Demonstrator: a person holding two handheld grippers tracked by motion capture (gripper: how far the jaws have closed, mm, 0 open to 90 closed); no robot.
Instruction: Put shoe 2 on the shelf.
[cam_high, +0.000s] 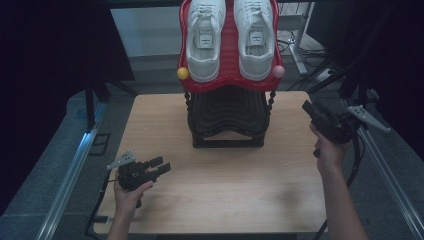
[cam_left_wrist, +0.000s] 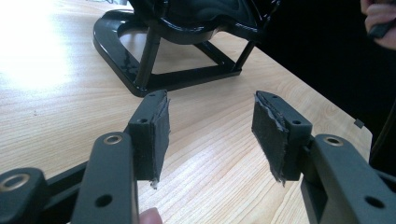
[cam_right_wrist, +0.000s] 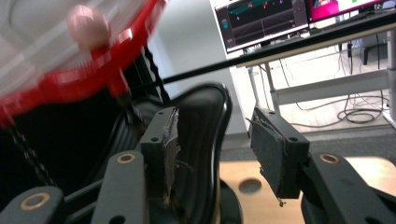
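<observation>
A pair of white sneakers (cam_high: 230, 35) lies on the red top tier (cam_high: 227, 80) of a two-tier shoe rack; the black lower tier (cam_high: 227, 112) below it holds nothing. The rack stands at the far middle of the wooden table (cam_high: 220, 175). My left gripper (cam_high: 161, 166) hovers open over the near left of the table, aimed at the rack's black base (cam_left_wrist: 140, 70). My right gripper (cam_high: 311, 111) is open at the far right edge, raised, and points at the rack's side. The black tier (cam_right_wrist: 201, 140) and the blurred red tier (cam_right_wrist: 93, 79) lie beyond its jaws.
A yellow ball (cam_high: 183, 73) and a pink ball (cam_high: 278, 71) cap the red tier's front corners. Metal rails (cam_high: 70, 175) run along both sides of the table. A desk with monitors (cam_right_wrist: 280, 18) and cables stands behind the rack.
</observation>
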